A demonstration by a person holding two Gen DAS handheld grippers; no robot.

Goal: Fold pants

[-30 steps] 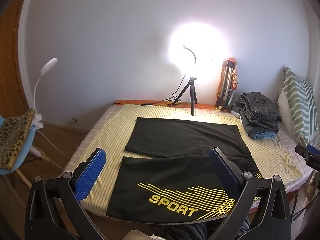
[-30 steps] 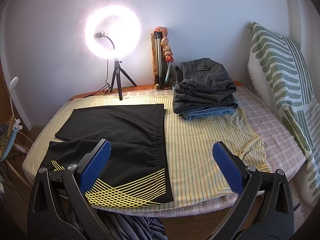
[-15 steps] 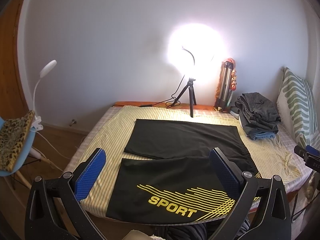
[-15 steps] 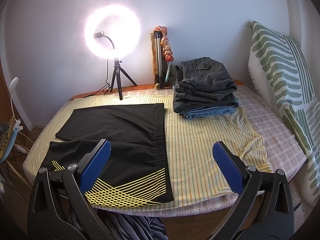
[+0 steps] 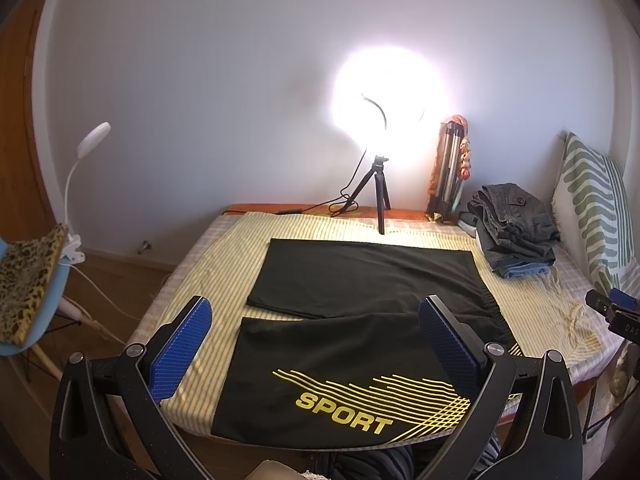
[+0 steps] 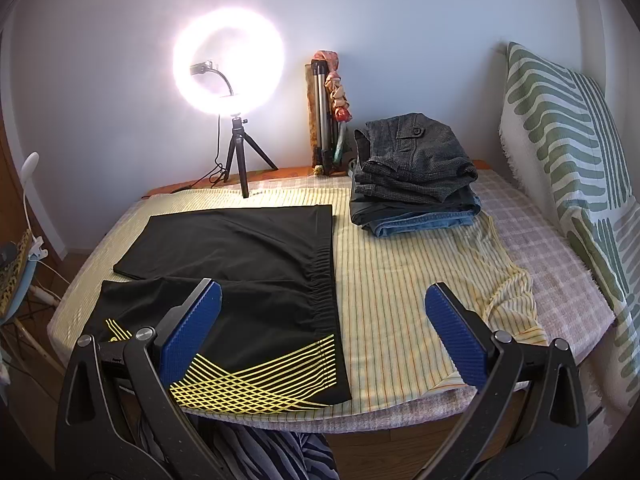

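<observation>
Black shorts (image 5: 360, 292) with a yellow SPORT print lie flat on the striped yellow cloth (image 5: 224, 264) on the bed, both legs spread to the left and the waistband to the right. They also show in the right wrist view (image 6: 248, 264). My left gripper (image 5: 316, 344) is open and empty, held above the near leg at the bed's front edge. My right gripper (image 6: 324, 332) is open and empty, held above the waistband's near corner. Neither touches the fabric.
A stack of folded grey and denim pants (image 6: 416, 176) sits at the back right. A lit ring light on a tripod (image 6: 238, 160) stands at the back. A green-patterned pillow (image 6: 568, 132) leans at the right. A chair (image 5: 28, 280) with a lamp stands left.
Both grippers have drawn back slightly from the bed; the shorts have not moved.
</observation>
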